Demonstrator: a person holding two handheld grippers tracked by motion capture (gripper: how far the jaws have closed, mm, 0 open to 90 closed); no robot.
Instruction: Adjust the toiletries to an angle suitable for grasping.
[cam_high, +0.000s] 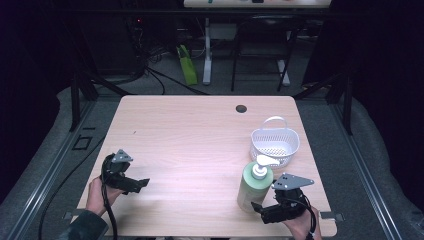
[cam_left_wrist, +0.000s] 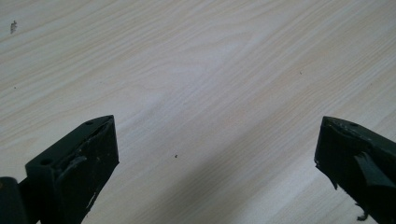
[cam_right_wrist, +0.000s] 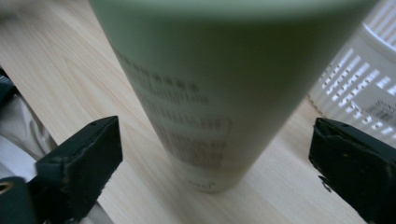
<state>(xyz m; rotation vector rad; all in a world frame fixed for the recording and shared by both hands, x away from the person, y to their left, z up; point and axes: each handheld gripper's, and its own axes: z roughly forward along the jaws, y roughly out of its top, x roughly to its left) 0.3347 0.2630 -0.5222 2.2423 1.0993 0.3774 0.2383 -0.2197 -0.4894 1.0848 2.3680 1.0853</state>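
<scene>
The left tongs (cam_high: 141, 183) are resting low at the near left in the person's left hand (cam_high: 98, 196), jaws spread wide. The right tongs (cam_high: 256, 207) are sitting at the near right, jaws equally wide apart.

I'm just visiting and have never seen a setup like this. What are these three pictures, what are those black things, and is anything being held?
There is no robot here: a person holds a hand tool with two black jaws in each hand. The high view looks down on a wooden table. The other two pictures come from small cameras riding on each tool. The left gripper is open over bare wood. The right gripper is open too, with a green pump bottle standing upright just ahead of its jaws, not gripped. Beside the bottle stands a white slotted basket with a handle. Nothing is held.
</scene>
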